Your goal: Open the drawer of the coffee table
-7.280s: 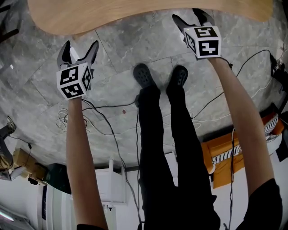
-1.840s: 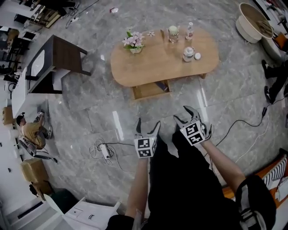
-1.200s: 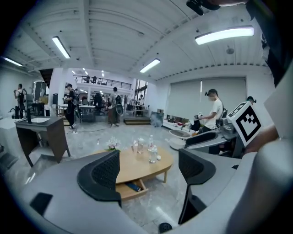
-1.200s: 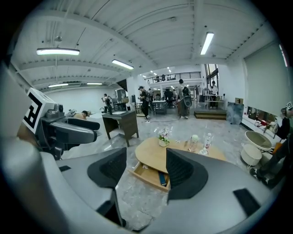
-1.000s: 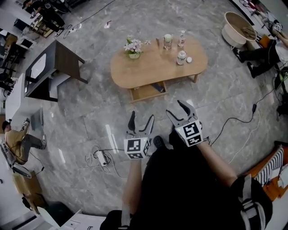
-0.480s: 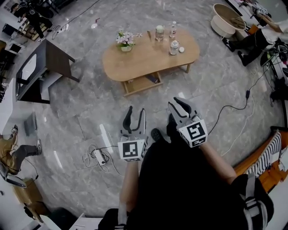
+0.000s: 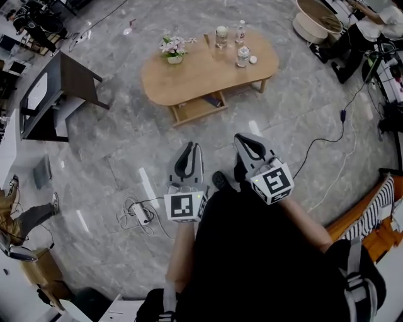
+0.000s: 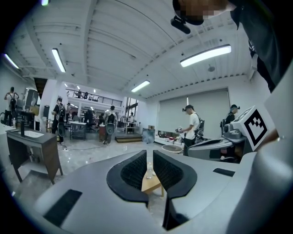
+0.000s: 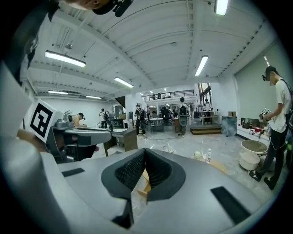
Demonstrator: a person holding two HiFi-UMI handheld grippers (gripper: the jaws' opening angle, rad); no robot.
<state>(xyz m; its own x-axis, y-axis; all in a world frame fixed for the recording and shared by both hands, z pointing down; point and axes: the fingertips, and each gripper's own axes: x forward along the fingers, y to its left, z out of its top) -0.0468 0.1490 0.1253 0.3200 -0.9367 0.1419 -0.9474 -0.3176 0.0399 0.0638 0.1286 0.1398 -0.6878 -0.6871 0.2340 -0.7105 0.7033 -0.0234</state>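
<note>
The oval wooden coffee table [image 7: 201,75] stands several steps ahead of me on the grey stone floor. Below its near edge the drawer [image 7: 196,109] sticks out toward me, a dark item in it. Both grippers hang in the air in front of my body, far from the table. My left gripper [image 7: 191,146] [image 8: 149,153] has just been closing; its pads stand almost together with only a thin slit, nothing between them. My right gripper [image 7: 242,138] [image 9: 144,151] is shut and empty. Through both pairs of pads I see a sliver of the table [image 8: 151,183].
On the table stand a flower pot [image 7: 172,48], a glass jar [image 7: 221,35], a bottle [image 7: 240,31] and a small jar [image 7: 243,56]. A dark side table [image 7: 60,94] is at left, a power strip with cables [image 7: 140,214] near my feet, a round basin [image 7: 315,17] far right.
Both grippers' jaws have gone from wide open to closed and both hands have risen a little. The table sits slightly farther up in the head view.
</note>
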